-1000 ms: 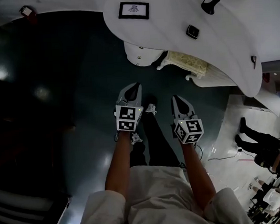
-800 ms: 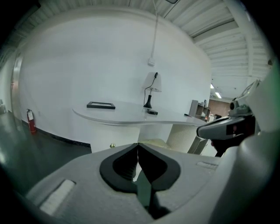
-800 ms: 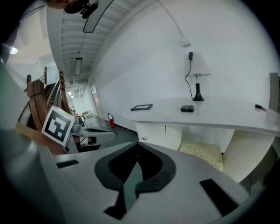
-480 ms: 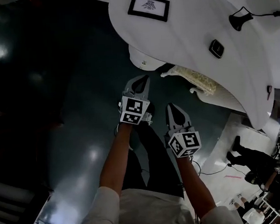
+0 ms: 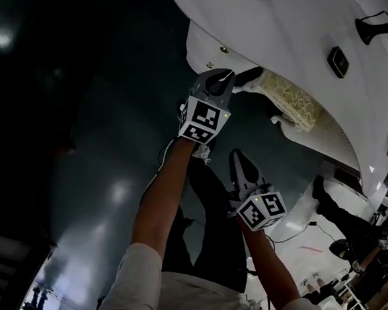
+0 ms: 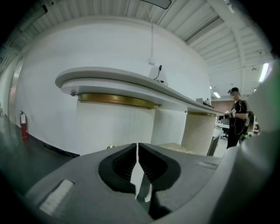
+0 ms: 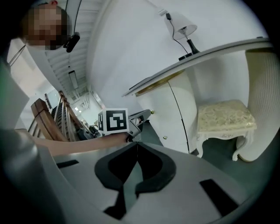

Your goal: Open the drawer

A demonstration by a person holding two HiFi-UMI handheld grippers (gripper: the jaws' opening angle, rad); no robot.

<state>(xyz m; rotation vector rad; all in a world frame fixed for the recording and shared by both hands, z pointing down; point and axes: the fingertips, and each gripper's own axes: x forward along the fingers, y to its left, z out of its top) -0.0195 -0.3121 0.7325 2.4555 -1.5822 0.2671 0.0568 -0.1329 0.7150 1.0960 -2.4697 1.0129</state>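
**Left gripper at the drawer front, jaws shut**

The drawer (image 5: 203,47) is shut. It sits in the white unit under the worktop's (image 5: 290,18) curved edge, with a small gold knob (image 5: 209,65) on its front. The left gripper (image 5: 225,78) hovers just beside that knob, its jaws closed on nothing. The right gripper (image 5: 237,158) hangs lower and well apart, its jaws also closed and empty.

For a clean pull, the left jaws probably need to part, straddle the knob, close firmly on it, then draw straight out from the front. What the drawer holds cannot be seen. A cushioned stool (image 5: 289,98) stands beside the unit.
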